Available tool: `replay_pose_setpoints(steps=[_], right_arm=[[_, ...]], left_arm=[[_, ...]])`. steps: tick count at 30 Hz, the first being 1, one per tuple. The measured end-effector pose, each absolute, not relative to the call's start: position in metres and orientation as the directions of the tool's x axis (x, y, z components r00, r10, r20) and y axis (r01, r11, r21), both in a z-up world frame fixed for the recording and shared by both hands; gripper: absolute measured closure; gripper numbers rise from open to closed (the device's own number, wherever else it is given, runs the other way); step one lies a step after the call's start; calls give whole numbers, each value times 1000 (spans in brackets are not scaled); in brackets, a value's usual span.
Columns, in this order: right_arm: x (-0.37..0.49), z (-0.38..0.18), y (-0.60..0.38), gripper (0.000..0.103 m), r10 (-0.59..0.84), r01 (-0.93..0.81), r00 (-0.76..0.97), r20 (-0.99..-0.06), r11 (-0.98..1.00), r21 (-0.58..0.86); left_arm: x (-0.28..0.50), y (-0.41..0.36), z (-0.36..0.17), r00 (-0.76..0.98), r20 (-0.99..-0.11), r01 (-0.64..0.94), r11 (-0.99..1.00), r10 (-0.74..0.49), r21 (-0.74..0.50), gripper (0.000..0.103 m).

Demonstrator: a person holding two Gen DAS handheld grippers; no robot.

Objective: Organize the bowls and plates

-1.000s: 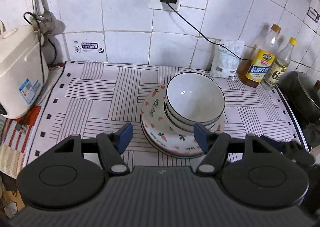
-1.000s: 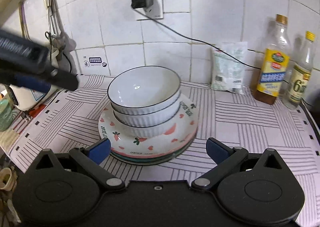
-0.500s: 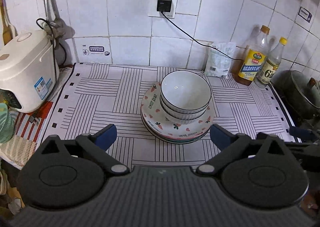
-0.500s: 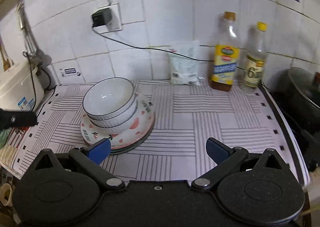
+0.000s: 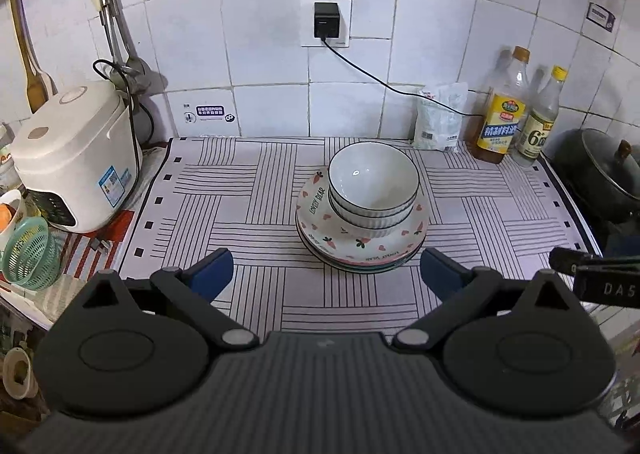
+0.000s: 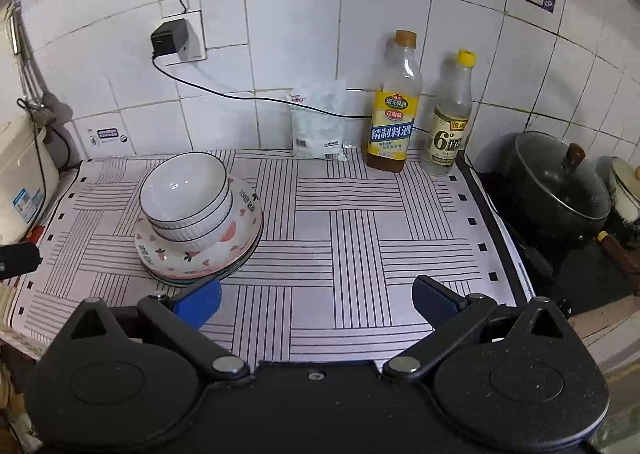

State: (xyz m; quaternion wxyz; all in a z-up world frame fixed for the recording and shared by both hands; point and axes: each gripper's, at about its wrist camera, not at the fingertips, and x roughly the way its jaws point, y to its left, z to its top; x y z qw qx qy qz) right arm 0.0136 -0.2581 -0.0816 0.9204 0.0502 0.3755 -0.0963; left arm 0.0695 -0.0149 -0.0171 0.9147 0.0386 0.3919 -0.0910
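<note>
White ribbed bowls with dark rims [image 5: 374,184] sit nested on a stack of patterned plates [image 5: 320,222] on the striped mat. The same bowls [image 6: 186,194] and plates [image 6: 244,222] show at the left of the right wrist view. My left gripper [image 5: 326,274] is open and empty, held back from the stack near the mat's front edge. My right gripper [image 6: 316,300] is open and empty, to the right of the stack over bare mat. Part of the right gripper [image 5: 592,274] shows at the right edge of the left wrist view.
A white rice cooker [image 5: 76,158] stands at the left with a green basket [image 5: 28,254] in front. A white bag [image 6: 320,126] and two bottles [image 6: 394,106] line the tiled back wall. A black lidded pot [image 6: 560,186] sits on the stove at right.
Both grippers have drawn back and up from the stack. The left gripper has opened wide. The right gripper has swung right, so the stack now lies at its left.
</note>
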Motion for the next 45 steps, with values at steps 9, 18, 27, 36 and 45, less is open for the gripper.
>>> replay_pose_setpoints(steps=[9, 18, 27, 36, 45], right_arm=[[0, -70, -253, 0, -150, 210, 703, -695, 978, 2], [-12, -63, -243, 0, -137, 177, 728, -671, 984, -9], [-24, -56, -232, 0, -148, 147, 772, -618, 988, -53], [-28, -61, -235, 0, -145, 154, 775, -615, 987, -39], [-28, -65, -235, 0, -132, 147, 774, -619, 989, -27]], left_arm=[[53, -23, -11, 684, -722, 196, 980, -102, 47, 2], [43, -23, -8, 696, -713, 182, 981, -85, 61, 2], [31, -22, -7, 732, -676, 182, 980, -83, 76, 2], [22, -27, -9, 751, -655, 194, 976, -81, 102, 2], [19, -26, -10, 759, -648, 170, 981, -70, 93, 2]])
